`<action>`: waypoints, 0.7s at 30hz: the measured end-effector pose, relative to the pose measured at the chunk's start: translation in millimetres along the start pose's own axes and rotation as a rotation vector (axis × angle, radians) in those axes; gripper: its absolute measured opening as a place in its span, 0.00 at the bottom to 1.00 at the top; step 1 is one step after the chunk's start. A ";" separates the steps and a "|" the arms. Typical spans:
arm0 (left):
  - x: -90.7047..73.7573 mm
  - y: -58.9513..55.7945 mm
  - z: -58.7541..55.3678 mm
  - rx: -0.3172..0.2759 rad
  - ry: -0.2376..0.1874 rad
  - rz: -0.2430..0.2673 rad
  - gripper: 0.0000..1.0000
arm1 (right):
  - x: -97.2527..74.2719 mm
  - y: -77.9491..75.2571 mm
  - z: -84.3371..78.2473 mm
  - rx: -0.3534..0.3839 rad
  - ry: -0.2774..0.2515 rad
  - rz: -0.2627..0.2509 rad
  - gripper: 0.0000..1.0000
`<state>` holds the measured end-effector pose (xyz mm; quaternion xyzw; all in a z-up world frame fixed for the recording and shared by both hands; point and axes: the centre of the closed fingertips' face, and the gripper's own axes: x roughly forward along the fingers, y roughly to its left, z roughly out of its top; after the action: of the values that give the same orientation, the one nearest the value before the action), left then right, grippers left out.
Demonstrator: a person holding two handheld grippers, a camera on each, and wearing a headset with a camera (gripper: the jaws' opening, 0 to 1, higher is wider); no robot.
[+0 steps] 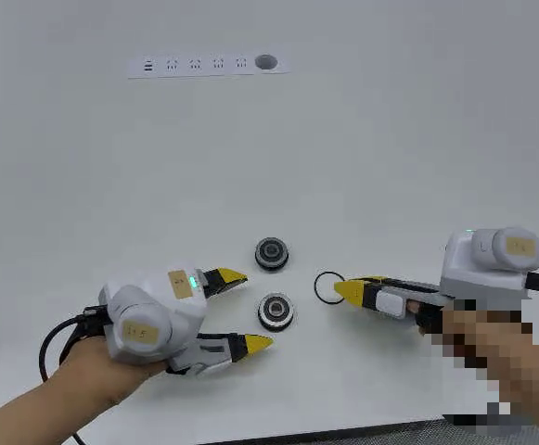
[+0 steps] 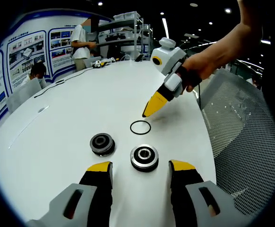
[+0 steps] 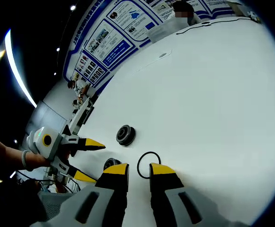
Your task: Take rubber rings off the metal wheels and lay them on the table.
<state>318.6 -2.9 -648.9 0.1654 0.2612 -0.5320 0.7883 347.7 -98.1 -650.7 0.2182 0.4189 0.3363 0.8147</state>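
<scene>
The white counter (image 1: 362, 167) carries everything, and a white power strip (image 1: 204, 64) lies flat at its far edge.

The left claw (image 1: 254, 310) is held low over the near part of the counter. Its two yellow-tipped jaws stand wide apart and hold nothing. The nearer metal wheel (image 1: 275, 311) lies flat just ahead of these tips, in the opening between them. In the left gripper view there is bare counter between each tip and the wheel, so the jaws do not touch it.

The right claw (image 1: 345, 291) comes in from the right side, with its tips pointing toward the middle of the counter. In the right gripper view there is only a narrow gap between its jaws, and nothing is between them.

The farther metal wheel (image 1: 271, 253) lies flat on the counter behind the nearer one, a little apart from it. Its rim looks dark all around, while the rim of the nearer wheel shows bright metal.

One thin black rubber ring (image 1: 329, 286) lies flat on the counter, to the right of the two wheels and apart from them. It is just in front of the right claw's tips. I cannot tell if the tips touch the ring or stay slightly above it.
</scene>
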 end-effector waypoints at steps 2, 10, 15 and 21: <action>0.7 -1.0 2.1 0.004 0.001 -0.004 0.46 | -0.1 0.1 -1.4 0.002 0.005 0.005 0.18; 4.1 -2.8 7.3 0.010 0.000 -0.014 0.41 | 4.0 11.9 -6.8 0.003 0.019 0.035 0.18; 6.6 -5.2 8.4 0.011 0.005 -0.022 0.35 | 6.4 15.8 -9.3 0.005 0.026 0.051 0.17; 10.9 -7.8 10.9 0.012 0.007 -0.032 0.30 | 10.7 20.2 -14.8 0.010 0.037 0.065 0.17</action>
<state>317.2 -19.9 -646.3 0.1678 0.2636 -0.5455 0.7776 332.5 -75.4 -651.7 0.2298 0.4281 0.3646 0.7943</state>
